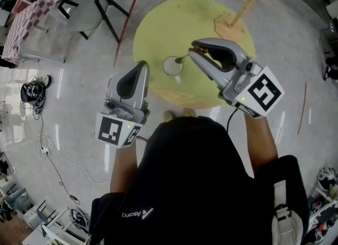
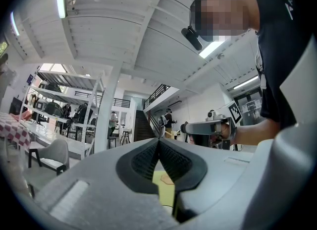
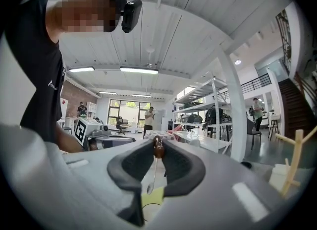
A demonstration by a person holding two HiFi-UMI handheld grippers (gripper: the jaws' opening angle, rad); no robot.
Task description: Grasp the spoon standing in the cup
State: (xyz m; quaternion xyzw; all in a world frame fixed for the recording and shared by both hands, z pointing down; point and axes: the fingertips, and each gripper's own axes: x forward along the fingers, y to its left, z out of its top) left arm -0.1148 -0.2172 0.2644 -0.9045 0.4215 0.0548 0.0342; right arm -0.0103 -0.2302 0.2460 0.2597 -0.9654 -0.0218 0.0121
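A slim metal spoon (image 3: 153, 172) with a brown handle end (image 3: 158, 147) hangs between the jaws of my right gripper (image 3: 158, 144), which is shut on that brown end. In the head view the right gripper (image 1: 192, 53) reaches over the round yellow table (image 1: 158, 27), and the spoon (image 1: 182, 57) slants down toward the white cup (image 1: 172, 66). Whether its bowl still touches the cup I cannot tell. My left gripper (image 1: 143, 65) hovers at the table's near-left edge, left of the cup, shut with nothing in it (image 2: 158, 141).
A wooden peg rack (image 1: 240, 14) stands on the table's far right. A grey chair (image 1: 87, 1) and a red-checked table (image 1: 26, 22) are at the far left. Cables (image 1: 34, 91) lie on the floor to the left.
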